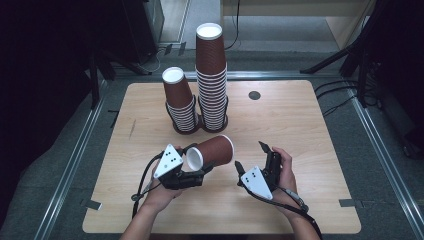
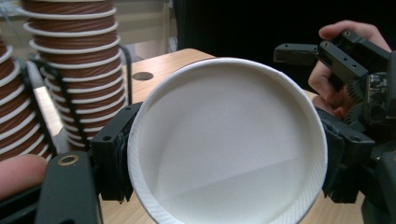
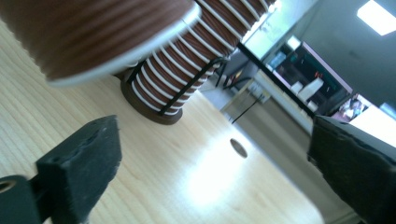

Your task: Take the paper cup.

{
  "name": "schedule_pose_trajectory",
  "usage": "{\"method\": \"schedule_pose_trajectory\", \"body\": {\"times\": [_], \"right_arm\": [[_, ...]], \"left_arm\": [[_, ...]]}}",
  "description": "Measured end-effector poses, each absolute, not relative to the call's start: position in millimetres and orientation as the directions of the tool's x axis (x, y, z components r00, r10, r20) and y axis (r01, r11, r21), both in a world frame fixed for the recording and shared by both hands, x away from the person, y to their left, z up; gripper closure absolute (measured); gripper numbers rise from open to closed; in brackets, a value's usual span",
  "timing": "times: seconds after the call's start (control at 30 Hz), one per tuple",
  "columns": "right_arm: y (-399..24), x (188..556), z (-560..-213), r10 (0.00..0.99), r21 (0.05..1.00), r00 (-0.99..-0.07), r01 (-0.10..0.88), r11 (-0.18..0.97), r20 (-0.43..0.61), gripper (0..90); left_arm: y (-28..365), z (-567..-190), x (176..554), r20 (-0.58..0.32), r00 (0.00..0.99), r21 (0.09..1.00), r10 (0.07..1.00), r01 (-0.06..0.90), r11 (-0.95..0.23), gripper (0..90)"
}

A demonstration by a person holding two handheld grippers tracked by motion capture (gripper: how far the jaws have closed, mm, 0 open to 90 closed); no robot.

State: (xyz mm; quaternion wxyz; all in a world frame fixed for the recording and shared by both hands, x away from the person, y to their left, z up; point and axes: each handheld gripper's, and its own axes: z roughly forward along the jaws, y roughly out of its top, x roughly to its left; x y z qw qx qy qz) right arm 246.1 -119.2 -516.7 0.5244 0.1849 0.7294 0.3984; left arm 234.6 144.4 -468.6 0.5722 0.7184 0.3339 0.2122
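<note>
My left gripper [image 1: 199,160] is shut on a brown paper cup [image 1: 214,151] that lies sideways above the table, its white base toward the gripper and its rim pointing right. In the left gripper view the cup's white base [image 2: 229,140] sits between the black pads [image 2: 114,158]. My right gripper [image 1: 251,156] stands open just right of the cup, nothing between its jaws. From the right gripper view, the open gripper [image 3: 219,172] looks under the held cup [image 3: 93,32].
Two stacks of brown cups stand in black wire holders at the back of the wooden table [image 1: 310,130]: a shorter one [image 1: 178,102] and a taller one [image 1: 211,80]. A dark round grommet [image 1: 254,95] sits right of them. Dark stands and cables ring the table.
</note>
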Motion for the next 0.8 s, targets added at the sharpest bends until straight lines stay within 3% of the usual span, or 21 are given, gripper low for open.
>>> {"method": "schedule_pose_trajectory", "body": {"times": [0.2,0.43,0.8], "right_arm": [[-112,244,-522,0.685,0.771,-0.43,-0.042,0.635,-0.588,6.5],[-105,244,-527,0.777,0.837,-0.488,0.154,0.525,-0.398,6.4],[-97,238,-524,0.848,0.879,-0.457,0.243,0.409,-0.268,5.1]], "left_arm": [[157,-479,232,-0.098,0.661,0.969,0.744,0.235,-0.081,22.4],[167,-485,230,-0.1,0.643,0.97,0.759,0.231,-0.069,22.4],[174,-486,230,-0.109,0.635,0.976,0.764,0.215,-0.04,22.4]]}}
